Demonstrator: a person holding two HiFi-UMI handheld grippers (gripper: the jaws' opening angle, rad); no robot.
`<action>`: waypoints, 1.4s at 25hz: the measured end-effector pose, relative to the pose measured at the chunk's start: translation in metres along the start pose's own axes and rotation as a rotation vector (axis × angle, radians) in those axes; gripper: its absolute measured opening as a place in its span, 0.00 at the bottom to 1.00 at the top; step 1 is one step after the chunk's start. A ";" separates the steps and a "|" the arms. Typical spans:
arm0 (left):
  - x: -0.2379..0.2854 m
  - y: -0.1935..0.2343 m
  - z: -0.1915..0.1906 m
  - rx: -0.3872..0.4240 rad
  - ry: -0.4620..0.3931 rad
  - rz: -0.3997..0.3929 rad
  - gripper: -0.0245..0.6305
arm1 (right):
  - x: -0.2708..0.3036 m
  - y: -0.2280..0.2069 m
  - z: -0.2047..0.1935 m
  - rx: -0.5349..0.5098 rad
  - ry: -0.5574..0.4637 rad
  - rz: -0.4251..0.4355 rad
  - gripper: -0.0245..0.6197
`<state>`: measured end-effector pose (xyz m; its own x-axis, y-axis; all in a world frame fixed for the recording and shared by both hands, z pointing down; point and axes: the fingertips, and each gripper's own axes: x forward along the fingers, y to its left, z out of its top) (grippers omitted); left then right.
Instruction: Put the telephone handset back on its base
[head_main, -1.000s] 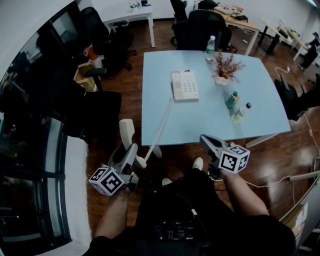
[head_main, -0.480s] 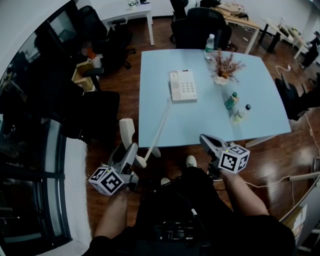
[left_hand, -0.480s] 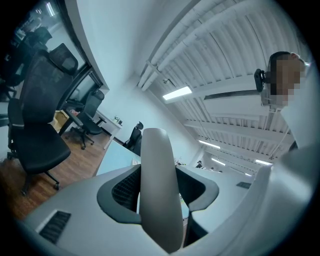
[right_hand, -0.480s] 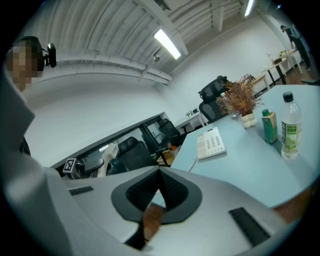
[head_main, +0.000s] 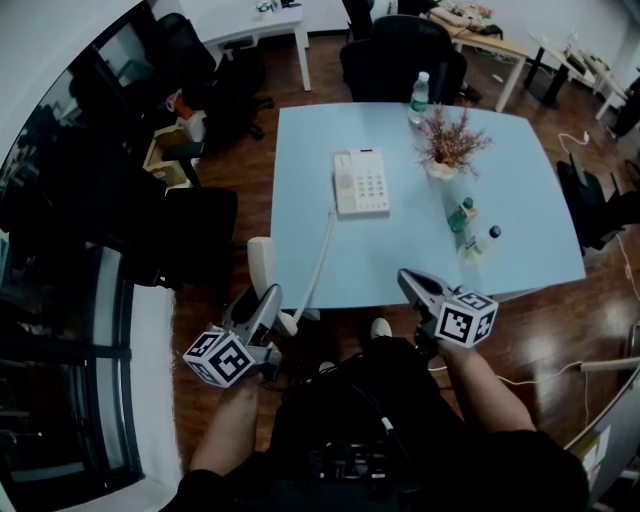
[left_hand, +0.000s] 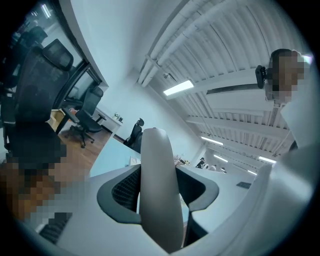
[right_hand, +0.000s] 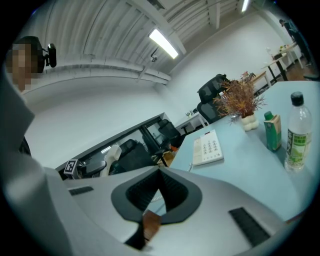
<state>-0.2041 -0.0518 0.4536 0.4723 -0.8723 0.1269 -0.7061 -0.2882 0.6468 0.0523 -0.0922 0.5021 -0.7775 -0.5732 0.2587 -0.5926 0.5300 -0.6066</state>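
White handset clamped in left gripper, not yet replaced. Base lies at one o'clock; right gripper pinched together, empty.

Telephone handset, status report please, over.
Left hand-held gripper shut on handset, off the table, near-left side. Right hand-held gripper shut, empty. Cradle bare on base. Path looks clear; plant and bottles sit right of base.

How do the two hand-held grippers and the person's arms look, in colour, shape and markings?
The left hand-held gripper and the right hand-held gripper look alike: light grey bodies tapering to two jaws, lined with black ribbed pads. Each carries a white cube printed with black square markers. No cables show. The person wears dark clothing; the forearms are uncovered.
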 end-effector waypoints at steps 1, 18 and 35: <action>0.007 0.000 0.000 0.004 0.005 0.006 0.37 | 0.002 -0.002 0.006 -0.005 0.000 0.000 0.06; 0.150 0.002 0.008 0.089 0.047 0.116 0.37 | 0.027 -0.076 0.078 -0.003 0.003 0.089 0.06; 0.299 0.073 -0.008 0.158 0.182 0.338 0.37 | 0.052 -0.105 0.091 0.023 0.053 0.172 0.06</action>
<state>-0.1104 -0.3310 0.5449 0.2756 -0.8482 0.4523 -0.9030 -0.0672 0.4243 0.0929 -0.2346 0.5112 -0.8775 -0.4409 0.1887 -0.4452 0.6026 -0.6623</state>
